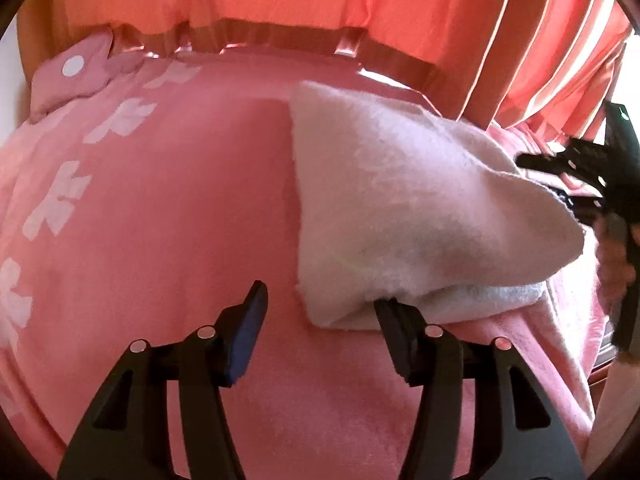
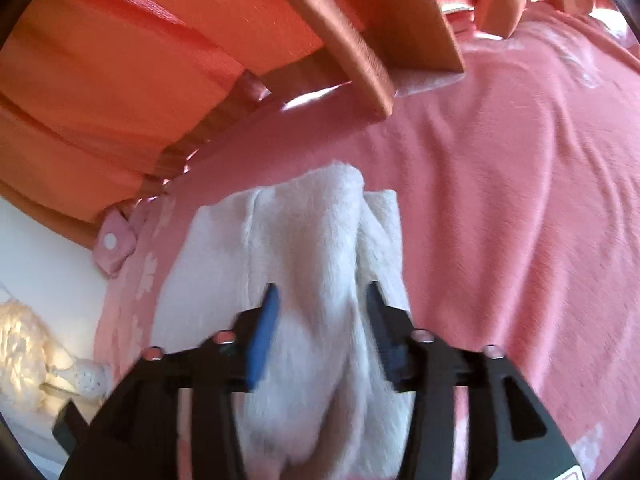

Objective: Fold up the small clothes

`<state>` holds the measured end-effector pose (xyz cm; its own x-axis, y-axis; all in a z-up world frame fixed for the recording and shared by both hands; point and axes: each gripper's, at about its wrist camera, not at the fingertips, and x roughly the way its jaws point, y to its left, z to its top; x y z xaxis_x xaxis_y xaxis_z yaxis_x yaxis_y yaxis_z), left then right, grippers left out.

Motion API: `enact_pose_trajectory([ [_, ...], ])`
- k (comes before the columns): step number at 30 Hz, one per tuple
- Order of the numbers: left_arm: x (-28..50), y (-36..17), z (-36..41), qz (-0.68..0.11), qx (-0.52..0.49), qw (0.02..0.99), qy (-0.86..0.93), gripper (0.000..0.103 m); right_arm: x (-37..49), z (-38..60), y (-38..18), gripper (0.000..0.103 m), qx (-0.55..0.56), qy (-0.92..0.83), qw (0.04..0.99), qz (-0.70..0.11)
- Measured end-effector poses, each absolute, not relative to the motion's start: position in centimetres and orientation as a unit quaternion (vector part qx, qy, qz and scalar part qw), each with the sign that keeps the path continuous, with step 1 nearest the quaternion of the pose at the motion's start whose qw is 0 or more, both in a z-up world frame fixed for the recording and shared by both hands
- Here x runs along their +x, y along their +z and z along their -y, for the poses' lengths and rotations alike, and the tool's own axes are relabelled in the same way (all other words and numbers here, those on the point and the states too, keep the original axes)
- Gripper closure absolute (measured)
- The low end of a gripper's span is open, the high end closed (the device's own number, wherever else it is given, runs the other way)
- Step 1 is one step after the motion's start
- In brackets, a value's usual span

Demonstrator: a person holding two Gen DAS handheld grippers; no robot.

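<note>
I hold a claw in each hand over a pink blanket (image 1: 168,216) that covers the whole work surface, with pale printed shapes running down one side of it. The small white fleecy garment (image 1: 404,200) lies on that blanket, bunched and partly doubled over on itself. My left claw (image 1: 320,300) stands spread at the garment's near corner: one finger (image 1: 394,320) has its tip tucked just under the white edge, the other, with its blue pad (image 1: 248,332), hangs over bare blanket clear of the cloth, so nothing is pinched there. From that side my right claw (image 1: 576,184) shows at the far end of the garment, right against the fabric, blurred. Seen along my right claw (image 2: 322,296), a raised fold of the white garment (image 2: 316,248) runs up between its two fingers; they stand half apart on either side of the fold, and the blur keeps me from telling whether the pads press on it. Orange curtains (image 2: 100,80) hang behind the blanket, a small pink cushion (image 2: 114,246) sits at its edge, and a wooden chair back (image 2: 360,40) stands over it.
</note>
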<state>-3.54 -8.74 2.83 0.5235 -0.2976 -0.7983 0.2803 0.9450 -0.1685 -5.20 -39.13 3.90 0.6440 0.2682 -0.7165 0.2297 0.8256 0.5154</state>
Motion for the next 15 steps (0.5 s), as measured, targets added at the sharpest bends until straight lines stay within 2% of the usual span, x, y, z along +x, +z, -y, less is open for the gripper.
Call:
enact_pose_trajectory([
  [5, -2.2, 1.5, 8.5, -0.476, -0.027, 0.864, -0.16, 0.049, -9.3, 38.0, 1.2, 0.048, 0.337, 0.056, 0.833, -0.435],
  [6, -2.0, 1.2, 8.4, -0.482, -0.035, 0.86, -0.16, 0.052, -9.7, 37.7, 0.9, 0.048, 0.342, 0.073, 0.831, -0.434],
  [8, -1.9, 0.9, 8.3, -0.493, -0.054, 0.852, -0.17, 0.066, -9.5, 36.9, 1.1, 0.048, 0.35, 0.084, 0.826, -0.434],
  [11, -2.2, 1.4, 8.8, -0.49, -0.036, 0.854, -0.169, 0.073, -9.5, 36.0, 2.8, 0.048, 0.347, 0.107, 0.836, -0.413],
  [13, -2.2, 1.5, 8.8, -0.493, -0.033, 0.854, -0.163, 0.075, -9.1, 35.1, 3.4, 0.036, 0.329, 0.111, 0.844, -0.409],
  [14, -2.2, 1.5, 8.7, -0.496, -0.037, 0.852, -0.162, 0.077, -8.7, 34.6, 3.2, 0.036, 0.315, 0.108, 0.847, -0.415],
  [15, -2.2, 1.6, 8.6, -0.497, -0.04, 0.852, -0.159, 0.078, -8.4, 34.4, 3.0, 0.044, 0.305, 0.101, 0.847, -0.424],
])
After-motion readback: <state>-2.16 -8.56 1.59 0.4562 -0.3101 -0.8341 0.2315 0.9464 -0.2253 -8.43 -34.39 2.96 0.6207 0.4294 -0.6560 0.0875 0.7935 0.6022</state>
